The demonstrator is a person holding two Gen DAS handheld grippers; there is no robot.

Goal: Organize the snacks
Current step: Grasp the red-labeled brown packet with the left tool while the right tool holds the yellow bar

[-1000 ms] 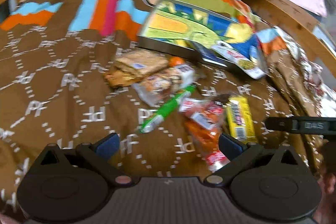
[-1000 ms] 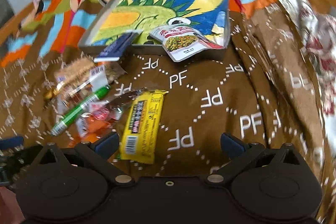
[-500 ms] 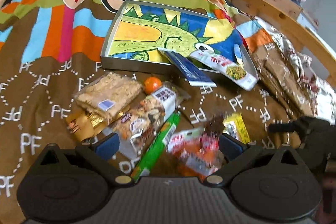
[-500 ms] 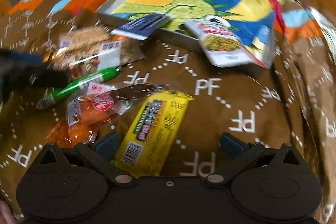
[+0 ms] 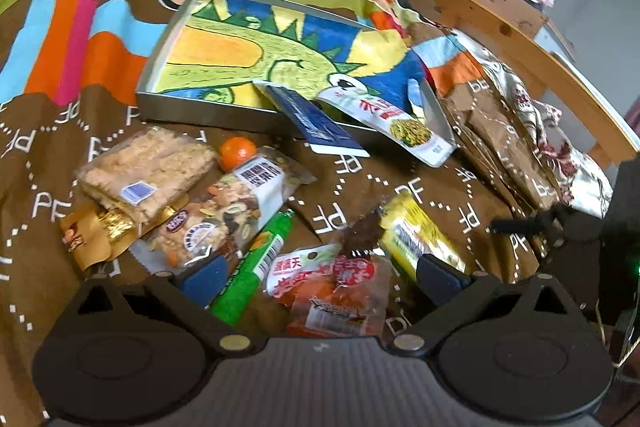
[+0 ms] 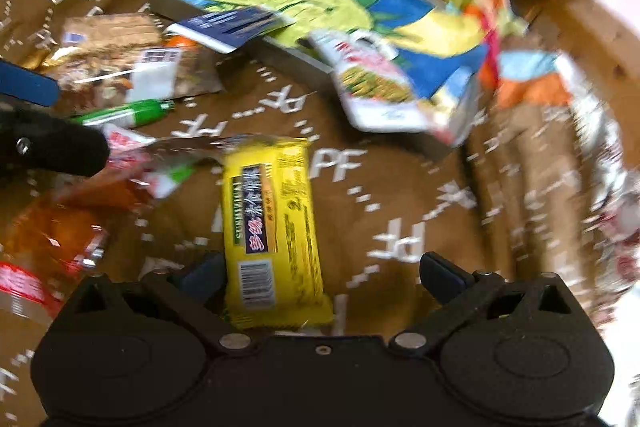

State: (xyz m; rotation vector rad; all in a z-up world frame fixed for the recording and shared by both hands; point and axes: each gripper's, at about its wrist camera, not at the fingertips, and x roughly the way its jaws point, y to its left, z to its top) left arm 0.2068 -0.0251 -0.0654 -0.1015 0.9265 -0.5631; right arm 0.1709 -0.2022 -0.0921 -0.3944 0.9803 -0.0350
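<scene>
While both claws hang spread wide over a bed covered by a brown blanket [image 5: 400, 183] printed with white letters, neither holds anything. The left claw [image 5: 320, 269] hovers above a red-orange snack pouch [image 5: 336, 287] and a green tube-shaped packet [image 5: 256, 263] that lie between its fingers. Beside them, toward the left edge of the bed, rest a clear bag of mixed nuts [image 5: 232, 211], a pack of puffed crackers [image 5: 148, 171], a gold-wrapped sweet [image 5: 96, 231] and a small orange fruit [image 5: 238, 151].

The right claw [image 6: 322, 275] sits over a yellow bar [image 6: 272, 227], whose near end lies between the open fingers, close to the left one; the view is blurred, so contact cannot be judged. In the left view the same yellow bar [image 5: 420, 239] lies just right of the red-orange pouch.

Farther up the bed stands a shallow metal tray [image 5: 200, 113] lined with a dinosaur picture. A dark blue packet [image 5: 320, 125] and a white pouch with a noodle photo [image 5: 400, 123] both lean across its near rim, partly inside and partly on the blanket. A wooden bed frame [image 5: 520, 39] runs along the right edge.
</scene>
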